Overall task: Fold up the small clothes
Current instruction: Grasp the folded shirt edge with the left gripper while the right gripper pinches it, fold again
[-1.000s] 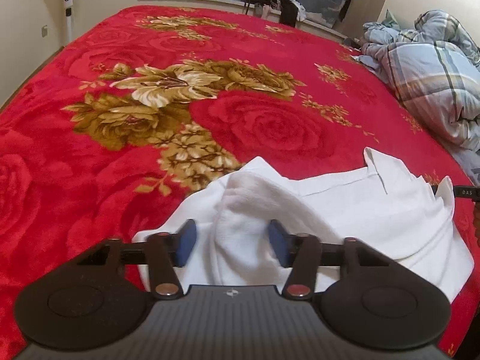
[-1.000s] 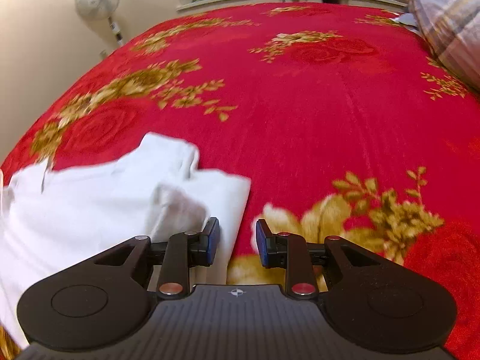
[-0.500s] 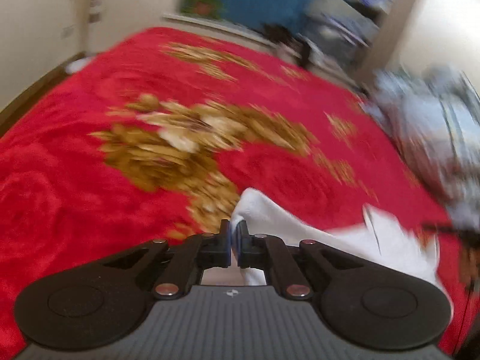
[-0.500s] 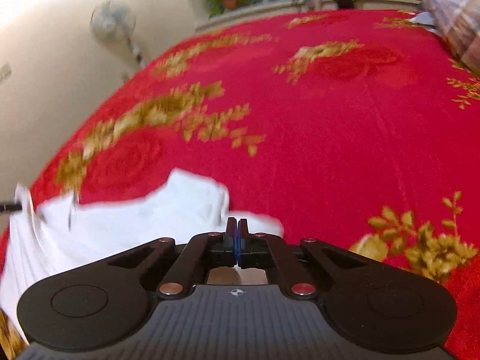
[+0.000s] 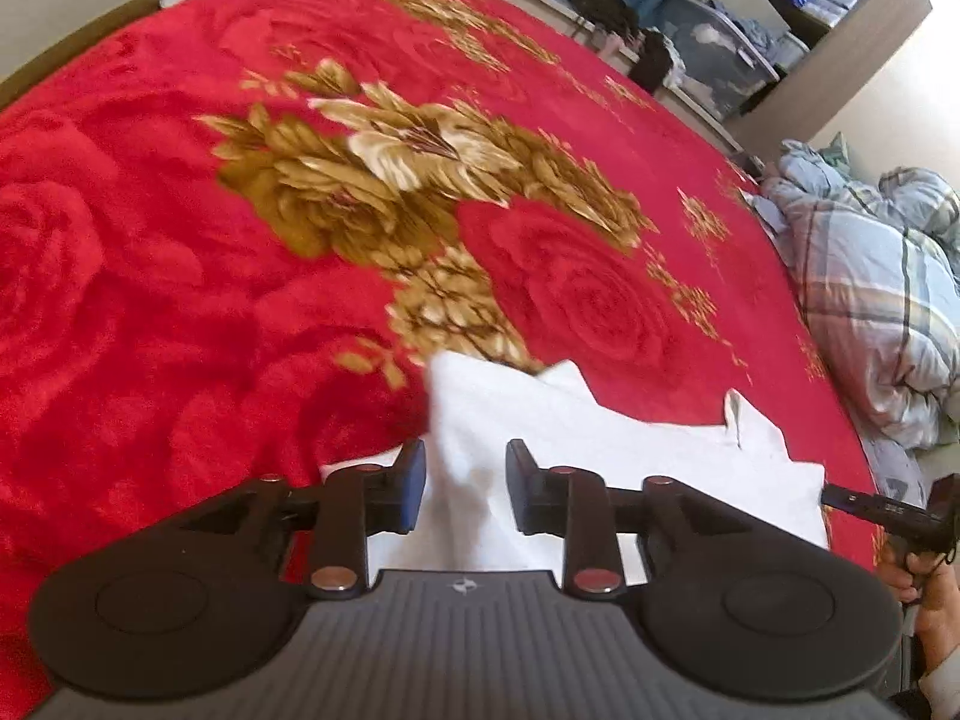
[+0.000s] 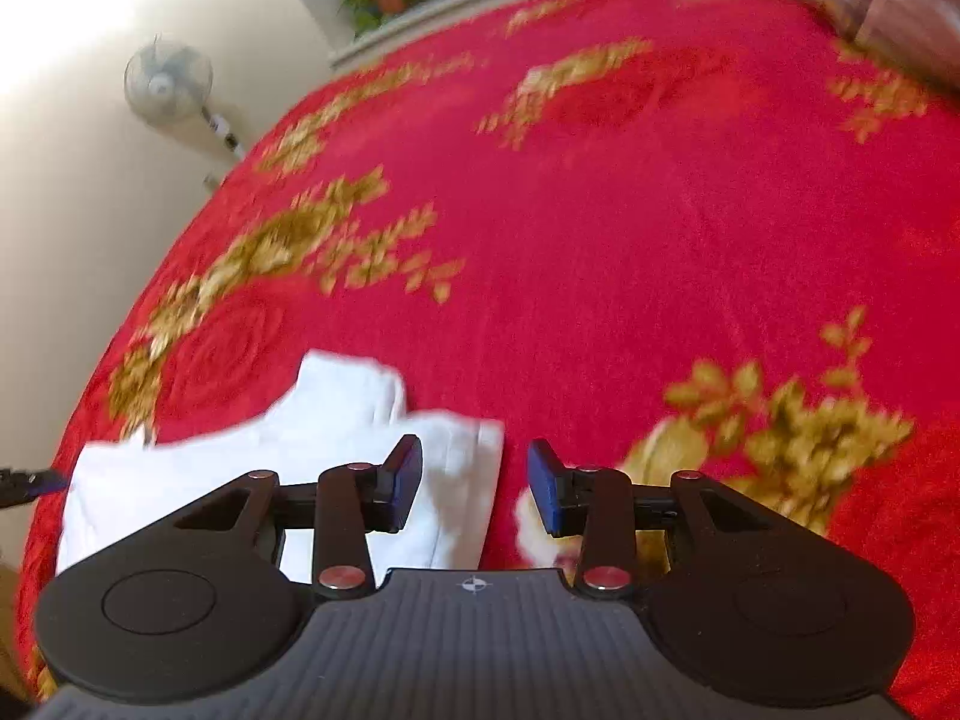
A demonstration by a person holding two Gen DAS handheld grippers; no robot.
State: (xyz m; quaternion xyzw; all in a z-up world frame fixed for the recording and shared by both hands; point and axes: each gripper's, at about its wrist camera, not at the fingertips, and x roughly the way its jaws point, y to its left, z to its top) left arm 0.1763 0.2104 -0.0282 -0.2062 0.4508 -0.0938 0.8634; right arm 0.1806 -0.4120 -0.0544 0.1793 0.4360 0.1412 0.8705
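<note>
Bed: big red blanket [image 5: 180, 276] with gold flowers, plaid quilt [image 5: 882, 300] bunched at its far right edge.
Left view, shirt: white garment [image 5: 600, 444] lies rumpled on the blanket, right under the tool.
Left view, left gripper [image 5: 465, 495]: jaws opening, a moderate gap, white cloth showing between them but not pinched.
Right view, shirt: the garment [image 6: 336, 420] sits lower left, a fan [image 6: 168, 79] by the wall behind.
Right view, right gripper [image 6: 474, 483]: jaws opening, straddling the shirt's edge, pads not pressing it.
</note>
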